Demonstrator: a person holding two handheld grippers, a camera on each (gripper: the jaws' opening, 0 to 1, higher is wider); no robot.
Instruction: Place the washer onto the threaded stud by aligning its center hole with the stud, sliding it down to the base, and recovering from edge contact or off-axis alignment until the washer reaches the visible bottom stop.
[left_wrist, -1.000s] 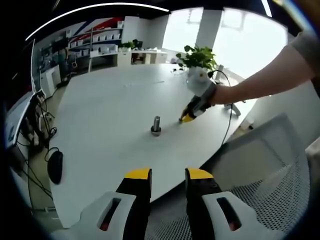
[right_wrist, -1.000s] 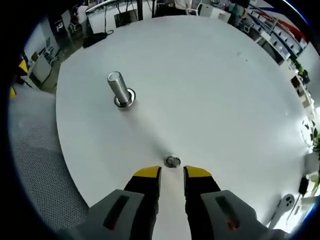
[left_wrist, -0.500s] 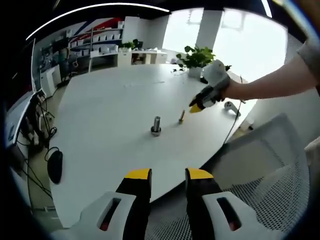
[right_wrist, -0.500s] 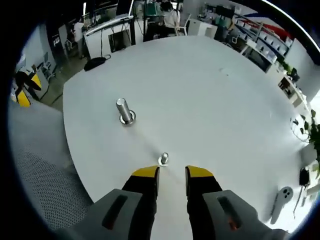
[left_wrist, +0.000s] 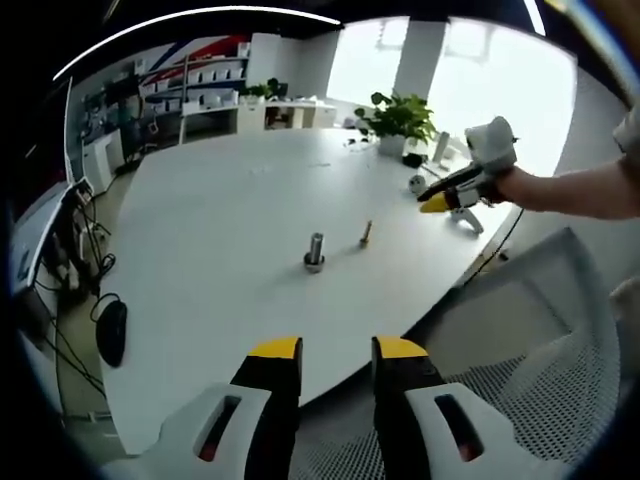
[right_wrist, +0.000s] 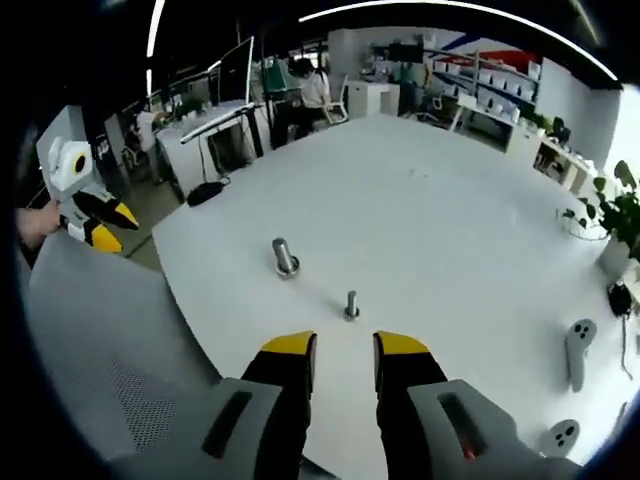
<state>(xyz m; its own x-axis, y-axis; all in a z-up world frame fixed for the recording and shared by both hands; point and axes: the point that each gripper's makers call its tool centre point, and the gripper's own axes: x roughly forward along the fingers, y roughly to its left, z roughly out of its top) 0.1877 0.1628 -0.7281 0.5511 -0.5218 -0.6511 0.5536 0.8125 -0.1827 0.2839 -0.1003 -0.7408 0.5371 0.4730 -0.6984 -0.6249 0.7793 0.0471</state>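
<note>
White laminate covers the large rounded table (left_wrist: 220, 210), and two small metal parts stand on it. Nearer its edge, the larger silver cylindrical piece (left_wrist: 315, 251) stands upright on a wider ring-shaped base; in the right gripper view the same piece (right_wrist: 285, 258) is up and to the left of the jaws. Just beside it, but apart, stands the thin upright threaded stud (left_wrist: 366, 234), seen in the right gripper view (right_wrist: 351, 305) a little above the gap between the jaws. Whether a washer already sits at its foot is too small to tell.

In its own view the left gripper (left_wrist: 338, 352) has yellow-tipped black jaws spread with a clear gap and nothing between them, held off the table's near edge over a grey mesh office chair (left_wrist: 520, 340); both metal parts lie well ahead of it. The right gripper (right_wrist: 345, 347) likewise shows parted jaws holding nothing, their tips over the table with the stud near. From the left gripper view the right gripper (left_wrist: 445, 198) is raised above the far right side of the table, well apart from the stud, on a person's outstretched arm (left_wrist: 580, 190).

A green potted plant (left_wrist: 400, 118) sits at the table's far edge, a black computer mouse (left_wrist: 110, 333) near the left edge, and two white handheld controllers (right_wrist: 575, 350) on the right.
</note>
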